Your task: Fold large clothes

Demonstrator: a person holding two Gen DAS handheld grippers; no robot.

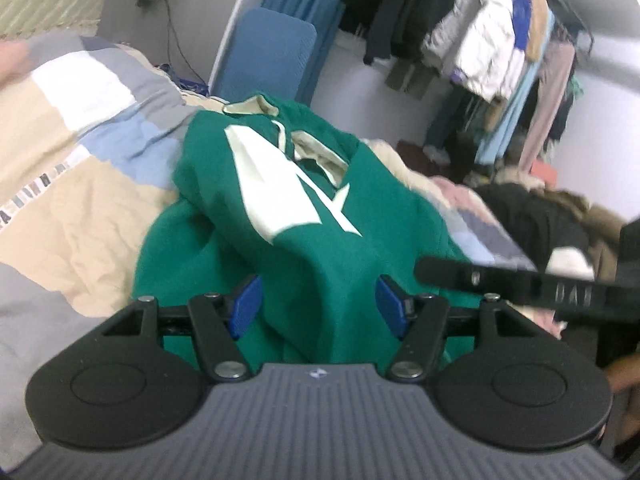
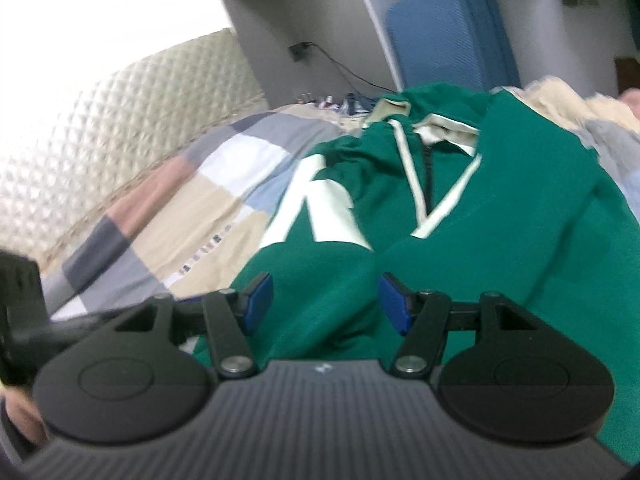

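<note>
Green hoodie (image 1: 288, 216) lies bunched on the bed's patchwork quilt (image 1: 80, 128), hood end toward 12 o'clock, pale lettering up. Left gripper (image 1: 318, 304) hovers over its near edge, jaws wide, nothing between them. Right gripper (image 2: 326, 300) likewise over green cloth, jaws wide and empty; clothes rack (image 1: 512, 52) at 2 o'clock.

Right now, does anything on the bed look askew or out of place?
The green hoodie lies bunched and crooked on the patchwork quilt, its white lettering creased and a drawstring trailing. A heap of dark clothes sits beside it. Nothing looks damaged.
</note>
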